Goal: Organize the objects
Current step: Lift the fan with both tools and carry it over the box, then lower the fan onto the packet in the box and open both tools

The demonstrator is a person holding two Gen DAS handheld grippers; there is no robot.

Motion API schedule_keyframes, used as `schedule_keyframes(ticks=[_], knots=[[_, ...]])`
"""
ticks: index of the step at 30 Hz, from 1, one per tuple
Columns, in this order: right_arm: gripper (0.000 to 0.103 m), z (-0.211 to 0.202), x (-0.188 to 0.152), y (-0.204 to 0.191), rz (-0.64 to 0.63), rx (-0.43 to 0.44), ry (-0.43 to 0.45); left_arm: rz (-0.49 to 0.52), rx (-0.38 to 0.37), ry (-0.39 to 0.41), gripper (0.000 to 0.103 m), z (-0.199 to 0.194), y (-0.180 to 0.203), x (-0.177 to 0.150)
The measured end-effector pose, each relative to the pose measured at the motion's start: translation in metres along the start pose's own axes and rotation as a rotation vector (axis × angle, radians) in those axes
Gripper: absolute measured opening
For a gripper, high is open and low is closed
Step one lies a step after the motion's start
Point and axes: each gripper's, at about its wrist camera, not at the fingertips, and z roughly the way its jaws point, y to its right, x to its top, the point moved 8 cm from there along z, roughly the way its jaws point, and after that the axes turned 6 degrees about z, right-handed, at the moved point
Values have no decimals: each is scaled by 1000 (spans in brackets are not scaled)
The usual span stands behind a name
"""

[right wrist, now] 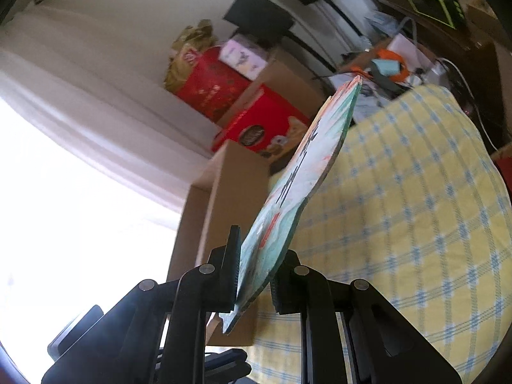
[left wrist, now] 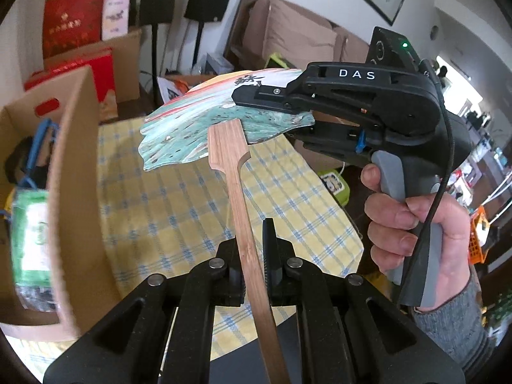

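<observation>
A paper hand fan with a teal and red print and a bamboo handle hangs in the air above the table. My left gripper is shut on the bamboo handle. My right gripper is shut on the right edge of the fan's face, its fingers above and below the paper. In the right wrist view the fan's face runs edge-on between my right gripper's fingers. An open cardboard box stands at the left of the table.
The table has a yellow and blue checked cloth. The box holds a green packet and blue cord. Red gift boxes, more cartons and black speakers stand behind. A green box lies past the table's right edge.
</observation>
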Motion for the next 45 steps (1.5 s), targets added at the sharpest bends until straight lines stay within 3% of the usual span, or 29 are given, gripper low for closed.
schedule_keyframes(ticks=[8,21,27,36,45], knots=[[16,19,-6,-60,-96,18,-36,-19,45,43,8,-42,-26,6],[16,91,-28,-131,-180,53,-141,-103,134,86,8,-99,-99,-2],[16,129,-42,-156,-229,57,-166,-138,180,75,8,-107,-137,-13],[16,192,-52,-167,-241,45,-227,-232,200,47,7,-103,-194,-30],[16,234,-50,-157,-217,27,-251,-258,247,11,6,-84,-232,-42]])
